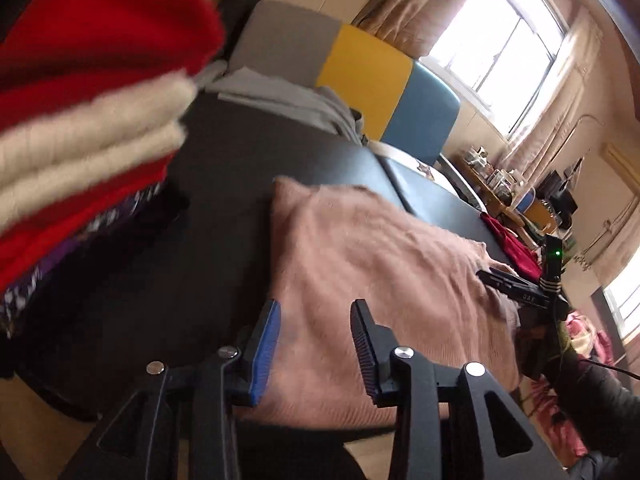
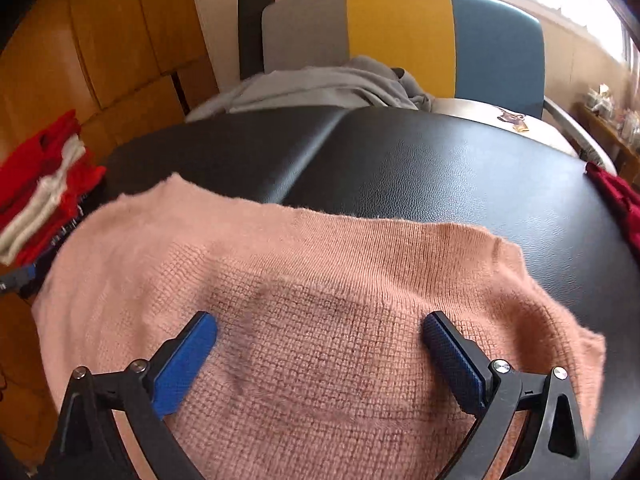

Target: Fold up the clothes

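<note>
Pink knitted sweater (image 2: pixel 320 300): lies folded flat on the black padded table (image 2: pixel 440 168), near its front edge. Right gripper (image 2: pixel 320 344): over the sweater, jaws spread wide, nothing between the pads. Left gripper (image 1: pixel 316 332): at the sweater's left edge, jaws partly apart, empty. Stack of folded clothes (image 1: pixel 80 120): red and cream knits over a purple patterned piece, at the table's left end, apart from the sweater. Grey garment (image 2: pixel 320 88): crumpled behind the table, against a grey, yellow and blue chair (image 2: pixel 400 36). Dark red cloth (image 2: pixel 616 200): at the table's right edge.
</note>
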Motion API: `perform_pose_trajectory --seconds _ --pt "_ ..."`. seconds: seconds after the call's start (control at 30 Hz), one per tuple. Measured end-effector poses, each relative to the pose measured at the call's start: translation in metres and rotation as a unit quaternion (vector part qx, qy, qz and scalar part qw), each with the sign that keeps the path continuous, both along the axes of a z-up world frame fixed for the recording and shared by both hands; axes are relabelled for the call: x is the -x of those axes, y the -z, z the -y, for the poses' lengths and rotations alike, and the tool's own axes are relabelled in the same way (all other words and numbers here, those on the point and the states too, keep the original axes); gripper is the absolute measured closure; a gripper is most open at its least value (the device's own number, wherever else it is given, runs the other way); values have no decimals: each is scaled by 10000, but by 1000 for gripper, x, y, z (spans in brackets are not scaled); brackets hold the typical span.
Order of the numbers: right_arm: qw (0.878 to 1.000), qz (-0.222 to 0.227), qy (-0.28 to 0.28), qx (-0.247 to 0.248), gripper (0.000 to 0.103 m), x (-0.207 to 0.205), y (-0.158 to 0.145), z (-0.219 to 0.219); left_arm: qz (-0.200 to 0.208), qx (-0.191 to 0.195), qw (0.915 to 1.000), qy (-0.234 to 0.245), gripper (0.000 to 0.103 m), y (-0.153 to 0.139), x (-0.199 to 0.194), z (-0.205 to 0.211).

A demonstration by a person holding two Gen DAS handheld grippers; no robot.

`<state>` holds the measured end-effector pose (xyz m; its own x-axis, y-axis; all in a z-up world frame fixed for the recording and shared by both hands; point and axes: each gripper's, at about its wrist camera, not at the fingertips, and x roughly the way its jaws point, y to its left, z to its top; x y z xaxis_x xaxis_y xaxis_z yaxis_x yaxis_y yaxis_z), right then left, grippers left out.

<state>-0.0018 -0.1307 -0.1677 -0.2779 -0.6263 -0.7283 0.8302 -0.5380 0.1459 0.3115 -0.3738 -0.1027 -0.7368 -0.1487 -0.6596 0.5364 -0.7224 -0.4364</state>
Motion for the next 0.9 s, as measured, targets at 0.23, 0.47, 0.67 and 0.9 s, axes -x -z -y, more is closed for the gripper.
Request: perform_pose_trajectory --seconds 0.23,0.47,0.67,0.9 --pt "9996 117 -114 228 0 6 1 -6 18 -602 9980 200 60 34 4 12" --pt "9996 76 -113 257 0 6 1 -7 496 -493 9963 501 97 36 7 2" --pt "9995 13 -159 277 0 3 2 -7 638 -475 9959 422 97 43 -5 -6" --pt "9995 2 -181 278 0 4 2 -8 -73 -137 9998 141 83 -11 5 -5"
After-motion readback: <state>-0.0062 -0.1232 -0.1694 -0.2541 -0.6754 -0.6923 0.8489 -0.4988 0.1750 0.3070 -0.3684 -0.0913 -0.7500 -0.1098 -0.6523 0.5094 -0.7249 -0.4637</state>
